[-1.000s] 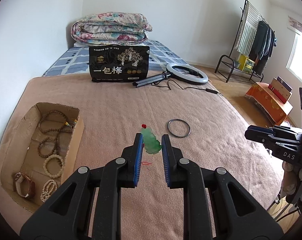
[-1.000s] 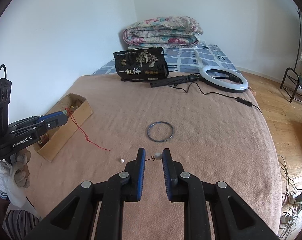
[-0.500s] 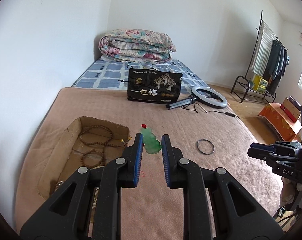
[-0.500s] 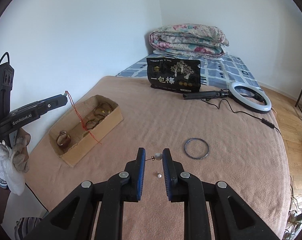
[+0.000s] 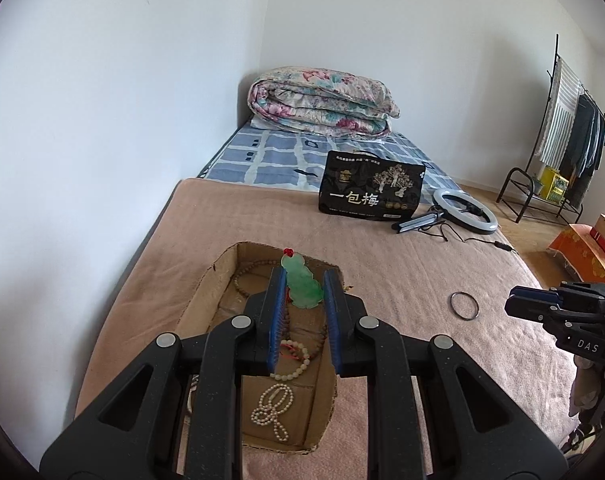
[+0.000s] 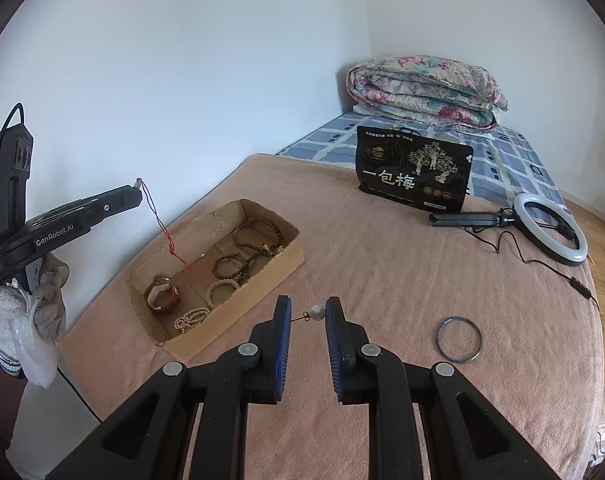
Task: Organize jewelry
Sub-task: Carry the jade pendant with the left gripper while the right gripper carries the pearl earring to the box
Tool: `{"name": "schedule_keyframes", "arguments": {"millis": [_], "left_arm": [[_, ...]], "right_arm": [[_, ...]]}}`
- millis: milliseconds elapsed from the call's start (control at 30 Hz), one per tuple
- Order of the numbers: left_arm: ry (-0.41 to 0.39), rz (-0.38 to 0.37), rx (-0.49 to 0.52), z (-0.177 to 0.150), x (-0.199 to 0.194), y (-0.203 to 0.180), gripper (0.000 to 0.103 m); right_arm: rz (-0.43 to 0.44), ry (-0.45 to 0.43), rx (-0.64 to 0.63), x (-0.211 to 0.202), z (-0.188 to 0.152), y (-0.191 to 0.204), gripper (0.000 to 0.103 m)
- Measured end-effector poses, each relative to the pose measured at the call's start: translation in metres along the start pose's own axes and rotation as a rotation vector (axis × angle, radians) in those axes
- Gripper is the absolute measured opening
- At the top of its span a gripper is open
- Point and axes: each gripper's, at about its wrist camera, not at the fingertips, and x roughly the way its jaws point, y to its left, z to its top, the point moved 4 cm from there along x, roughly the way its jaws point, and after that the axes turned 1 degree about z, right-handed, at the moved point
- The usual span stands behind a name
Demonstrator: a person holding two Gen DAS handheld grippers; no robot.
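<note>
The left tongs (image 5: 302, 294) are clamped on a green jade pendant (image 5: 302, 285), held upright with its long axis along the blades and its red bead on top, directly above the cardboard box (image 5: 206, 292); its red cord (image 6: 164, 232) trails down into the box among the bead bracelets (image 6: 228, 264), so a release there should drop it inside. The right tongs (image 6: 308, 316) pinch a pearl earring (image 6: 316, 312) across its post, above the pink blanket (image 6: 382, 264) just beside the box's near-right wall. The dark bangle (image 6: 459, 339) lies on the blanket well right of the box, nearer the right tongs.
</note>
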Motion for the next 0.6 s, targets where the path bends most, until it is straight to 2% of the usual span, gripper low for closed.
{"name": "schedule_keyframes", "arguments": {"millis": [600], "left_arm": [[0.056,0.039,-0.049,-0.02,0.03,0.048,0.018]], "right_arm": [[0.104,0.055,-0.048,0.084,0.037,0.063,0.016]]}}
